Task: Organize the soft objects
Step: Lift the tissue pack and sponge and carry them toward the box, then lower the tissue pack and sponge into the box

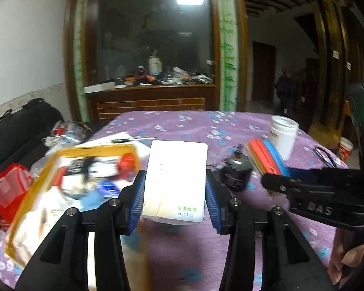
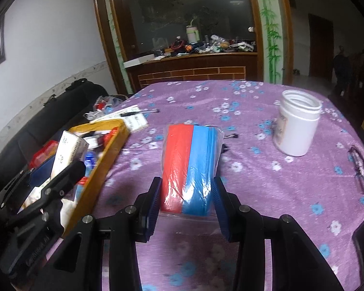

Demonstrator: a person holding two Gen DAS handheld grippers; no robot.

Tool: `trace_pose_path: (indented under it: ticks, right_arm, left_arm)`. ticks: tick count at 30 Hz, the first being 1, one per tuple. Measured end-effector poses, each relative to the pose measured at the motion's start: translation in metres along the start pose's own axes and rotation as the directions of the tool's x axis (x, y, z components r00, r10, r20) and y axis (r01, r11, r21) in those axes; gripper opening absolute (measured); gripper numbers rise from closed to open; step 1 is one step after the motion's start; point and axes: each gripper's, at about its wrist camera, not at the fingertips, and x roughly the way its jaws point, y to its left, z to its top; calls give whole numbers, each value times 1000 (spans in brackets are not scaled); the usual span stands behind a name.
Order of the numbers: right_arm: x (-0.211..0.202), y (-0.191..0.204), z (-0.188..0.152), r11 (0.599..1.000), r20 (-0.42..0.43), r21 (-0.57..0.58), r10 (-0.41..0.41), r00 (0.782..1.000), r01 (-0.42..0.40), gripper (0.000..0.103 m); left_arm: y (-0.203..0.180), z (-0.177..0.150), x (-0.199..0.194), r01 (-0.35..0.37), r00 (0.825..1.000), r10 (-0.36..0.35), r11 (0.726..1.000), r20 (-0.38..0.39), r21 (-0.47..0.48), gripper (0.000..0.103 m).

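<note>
- Gripping a white tissue pack (image 1: pixel 176 181), the left gripper (image 1: pixel 174 194) has both blue pads pressed on the pack's sides; pack is lifted off the purple floral tablecloth (image 1: pixel 182 254), shadow under it
- right gripper (image 2: pixel 188 201) clamped on a clear bag of red and blue cloths (image 2: pixel 191 165), pads tight against both sides, bag's far end down near the cloth-covered table
- yellow-rimmed tray (image 2: pixel 104 150) at the table's left edge, full of mixed clutter; tissue pack sits just right of it in left wrist view
- white open jar (image 2: pixel 297 126) far right on the table, well apart from the bag
- small black canister (image 1: pixel 235 173) between tissue pack and bag
- glasses (image 2: pixel 360 172) at right table edge
- pen (image 2: pixel 139 113) on papers behind the tray
- red plastic bag (image 1: pixel 8 186) off the table's left side, blurred
- person's fingers (image 1: pixel 344 264) on the right gripper's handle, bottom right
</note>
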Motion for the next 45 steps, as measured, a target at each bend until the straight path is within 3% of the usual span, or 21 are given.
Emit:
trace_pose_path:
  ticks: [6,13,16,24,33,45]
  right_arm:
    - [4,46,8,995,-28,-52,81,996,-83,42]
    - [31,108,14,976,-101,-101,183,978,-193,42]
    - [44,133,14,969,-125,-136,191,974,-207,42]
    - [91,186,26,960,-191,-159,198,961,-229,42]
    - [130,217,16,956,-220,-251,95,971,-151,42]
    - [140,224,15,951,-206,-279,75,976,-132,42]
  left_arm:
    - [65,1,-5,-80,997,78,993,-24,-89,44]
    - [142,-12,6,-196,979,181,963,-95,-186,44]
    - [160,-20,12,-207,975,181,953,-131,-223,44]
    - [166,-41,34,-169,967,113,955,-226,-244,44]
    - [164,-51,40,-206,957,153,957,-248,-204,44]
    - [161,-48,39,-233,951,188,958,-244,-170,44]
